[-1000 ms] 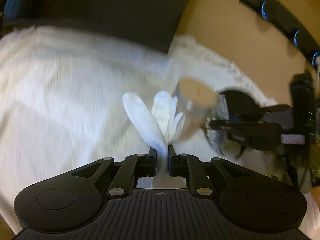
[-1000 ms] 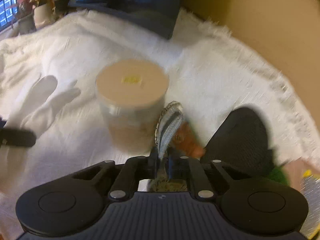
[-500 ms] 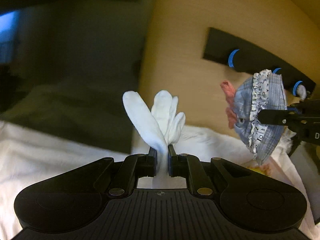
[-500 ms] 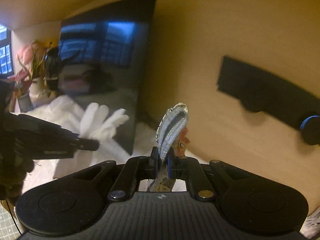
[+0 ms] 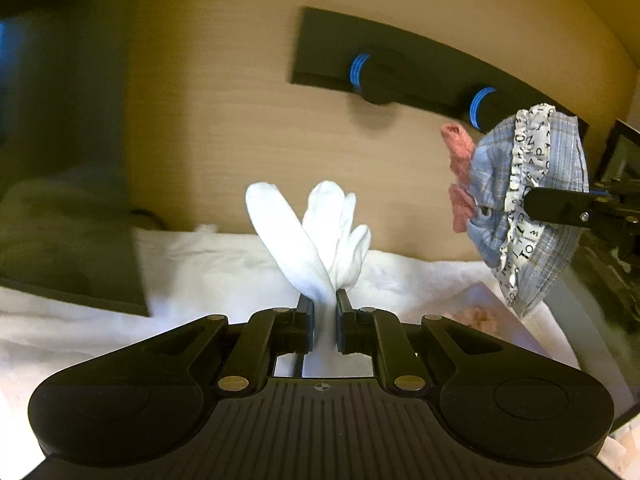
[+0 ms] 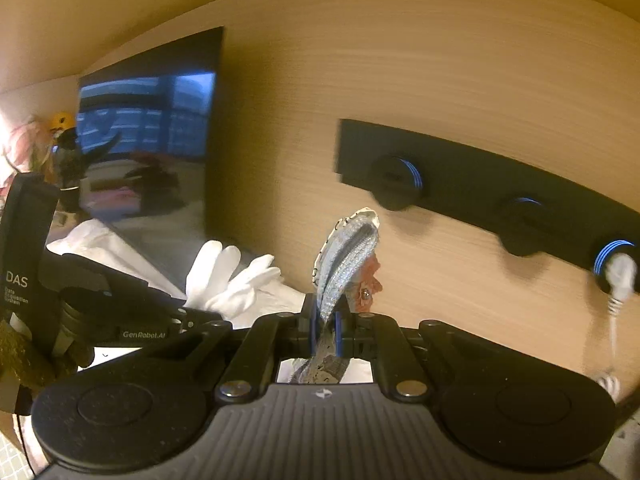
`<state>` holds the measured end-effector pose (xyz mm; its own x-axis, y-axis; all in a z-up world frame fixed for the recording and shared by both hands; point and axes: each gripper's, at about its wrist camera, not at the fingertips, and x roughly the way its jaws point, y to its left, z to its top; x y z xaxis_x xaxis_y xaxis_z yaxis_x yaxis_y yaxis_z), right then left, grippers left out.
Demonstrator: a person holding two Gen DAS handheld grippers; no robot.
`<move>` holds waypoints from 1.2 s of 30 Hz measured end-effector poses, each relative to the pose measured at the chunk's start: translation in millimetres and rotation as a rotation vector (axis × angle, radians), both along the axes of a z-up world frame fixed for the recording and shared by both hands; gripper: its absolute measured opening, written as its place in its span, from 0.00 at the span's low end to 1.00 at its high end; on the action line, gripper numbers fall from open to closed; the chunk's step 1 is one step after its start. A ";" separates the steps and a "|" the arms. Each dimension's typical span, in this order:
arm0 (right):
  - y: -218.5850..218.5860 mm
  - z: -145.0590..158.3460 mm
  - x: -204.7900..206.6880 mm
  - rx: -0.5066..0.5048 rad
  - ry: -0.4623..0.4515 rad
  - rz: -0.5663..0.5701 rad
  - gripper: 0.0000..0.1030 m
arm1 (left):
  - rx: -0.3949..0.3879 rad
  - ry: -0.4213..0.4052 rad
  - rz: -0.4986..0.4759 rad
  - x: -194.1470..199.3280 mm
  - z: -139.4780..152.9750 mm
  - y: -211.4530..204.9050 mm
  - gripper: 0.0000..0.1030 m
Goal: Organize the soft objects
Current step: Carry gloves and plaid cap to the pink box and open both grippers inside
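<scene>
My left gripper (image 5: 323, 312) is shut on a white glove (image 5: 316, 236) and holds it up in front of a wooden wall. The glove also shows in the right wrist view (image 6: 232, 280). My right gripper (image 6: 325, 320) is shut on a blue plaid cloth pouch (image 6: 344, 256) with a white lettered frill and a pink knitted bit. In the left wrist view the pouch (image 5: 528, 208) hangs at the right, level with the glove. A black hook rail (image 6: 480, 184) with blue-ringed pegs is on the wall ahead of both grippers.
A dark screen (image 6: 152, 140) stands at the left against the wall. A white fluffy cloth (image 5: 200, 264) covers the surface below. A white cord (image 6: 618, 280) hangs from the rightmost peg. Flowers and a dark figurine (image 6: 60, 148) stand at the far left.
Both grippers have lifted from the white cloth and the jar up toward the wall. The hook rail is now larger and closer in both views. Both grips are unchanged.
</scene>
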<state>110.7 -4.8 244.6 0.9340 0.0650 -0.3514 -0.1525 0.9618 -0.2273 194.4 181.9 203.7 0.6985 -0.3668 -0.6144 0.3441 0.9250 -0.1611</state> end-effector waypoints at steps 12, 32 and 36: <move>-86.7 -5.9 -42.1 0.021 -0.032 -0.181 0.08 | 0.010 0.075 -0.210 11.7 -29.2 -113.1 0.12; -188.6 -53.7 -62.2 0.148 0.065 -0.345 0.08 | 0.052 0.353 -0.353 61.7 -165.1 -238.6 0.12; -189.5 -76.7 -59.0 0.132 0.120 -0.346 0.08 | 0.081 0.302 -0.303 64.2 -164.4 -251.4 0.14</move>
<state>51.7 -194.2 167.9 0.8613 -0.1943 -0.4695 0.1676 0.9809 -0.0983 258.6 -69.5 39.2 0.3516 -0.4696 -0.8098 0.5506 0.8034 -0.2269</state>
